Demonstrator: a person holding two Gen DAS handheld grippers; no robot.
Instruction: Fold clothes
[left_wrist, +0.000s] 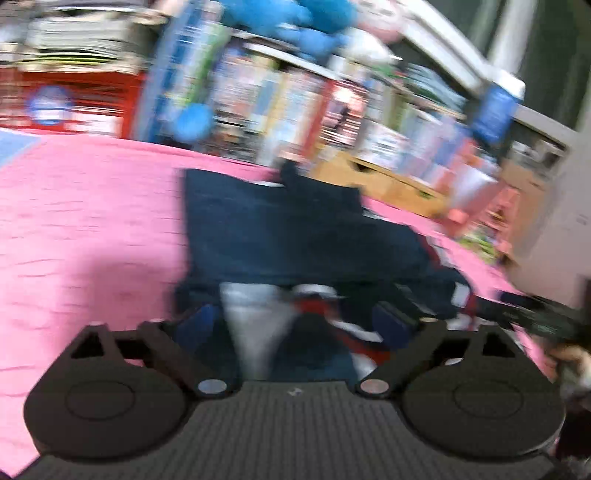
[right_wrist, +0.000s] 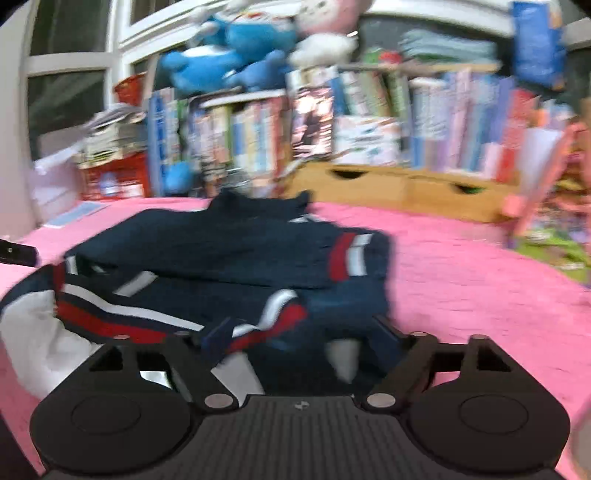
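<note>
A navy garment with red and white stripes lies partly folded on a pink bedspread. My left gripper hovers over its near edge, jaws wide apart; white and red cloth lies between the fingers and the pads do not press on it. In the right wrist view the same garment spreads left of centre, a striped sleeve folded across it. My right gripper stands over the near hem with jaws apart and cloth under them. The right gripper's black body shows at the left view's right edge.
A crowded bookshelf with blue and pink plush toys on top stands behind the bed. A wooden drawer box sits at the far edge. A red crate is at the back left. Bare pink cover lies to the right.
</note>
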